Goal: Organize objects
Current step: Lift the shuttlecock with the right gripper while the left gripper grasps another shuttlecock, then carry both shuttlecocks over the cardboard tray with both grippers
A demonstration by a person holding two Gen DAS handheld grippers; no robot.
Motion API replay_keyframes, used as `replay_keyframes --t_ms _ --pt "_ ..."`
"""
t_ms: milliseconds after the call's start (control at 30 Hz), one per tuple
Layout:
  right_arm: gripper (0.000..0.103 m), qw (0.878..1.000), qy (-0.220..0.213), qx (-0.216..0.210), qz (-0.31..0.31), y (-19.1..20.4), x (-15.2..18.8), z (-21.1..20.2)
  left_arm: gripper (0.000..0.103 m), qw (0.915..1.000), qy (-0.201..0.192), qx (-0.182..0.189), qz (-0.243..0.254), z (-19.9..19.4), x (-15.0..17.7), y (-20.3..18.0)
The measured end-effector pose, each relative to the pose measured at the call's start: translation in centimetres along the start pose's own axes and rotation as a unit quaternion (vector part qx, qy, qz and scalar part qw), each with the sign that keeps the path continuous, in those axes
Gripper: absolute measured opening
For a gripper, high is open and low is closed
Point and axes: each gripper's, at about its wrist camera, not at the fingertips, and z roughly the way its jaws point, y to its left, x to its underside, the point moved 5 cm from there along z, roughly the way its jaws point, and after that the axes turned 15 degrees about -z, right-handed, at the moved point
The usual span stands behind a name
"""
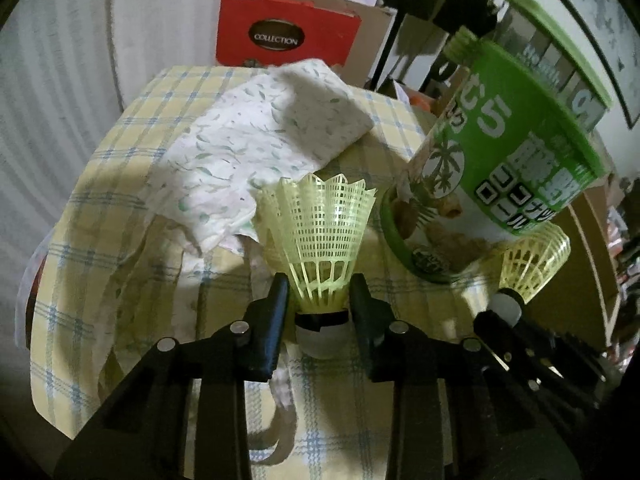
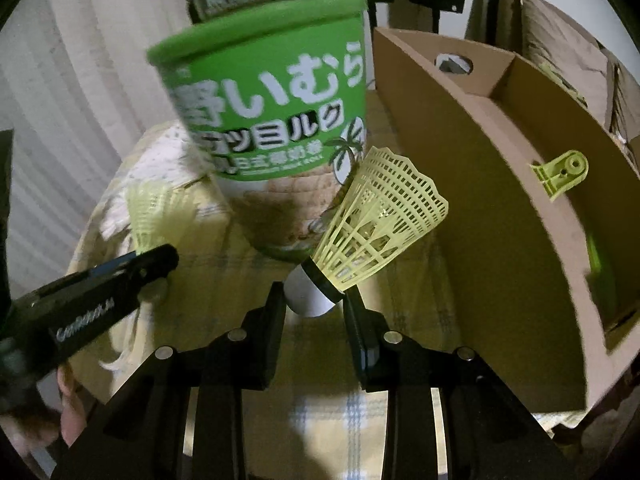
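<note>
Two yellow plastic shuttlecocks are the things in hand, one in each gripper, both raised above the checked tablecloth [image 1: 132, 208] near a green-lidded snack tub [image 1: 508, 168]. The left gripper [image 1: 320, 300] has its jaws closed on the base of the left shuttlecock [image 1: 320, 232], which stands upright with its skirt opening upward. The right gripper [image 2: 314, 300] clamps the white cork of the right shuttlecock [image 2: 376, 224], which tilts to the right, toward the cardboard box [image 2: 480, 208] beside the table. The step looks like carrying both to that box, probably the compartment where a yellow-green clip [image 2: 560, 174] already lies. To do it well, I would keep the pressure on the cork and collar, not the thin skirt, which would crush or slip; lift clear of the tub so neither skirt knocks it; and bring the tilted one over the box wall before letting go. Counted: two shuttlecocks, one tub with a second green-lidded jar [image 1: 560, 60] behind it, one folded leaf-print cloth [image 1: 256, 136], one box, one clip; what else the box holds I cannot tell.
</note>
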Motion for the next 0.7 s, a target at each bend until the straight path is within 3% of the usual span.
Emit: replay_keyframes --t_ms 367,700 --pt "0.029 0.999 -0.042 0.001 -0.021 2.5 0.8 -4.2 0.028 0.9993 -0.021 0.031 -0.009 -3.4 -0.3 0.0" --pt "0.029 0.997 -0.067 0.011 -0.025 2.3 0.3 -6.7 0.027 0.9972 -0.035 0.066 0.001 -5.9 -0.6 -2.0"
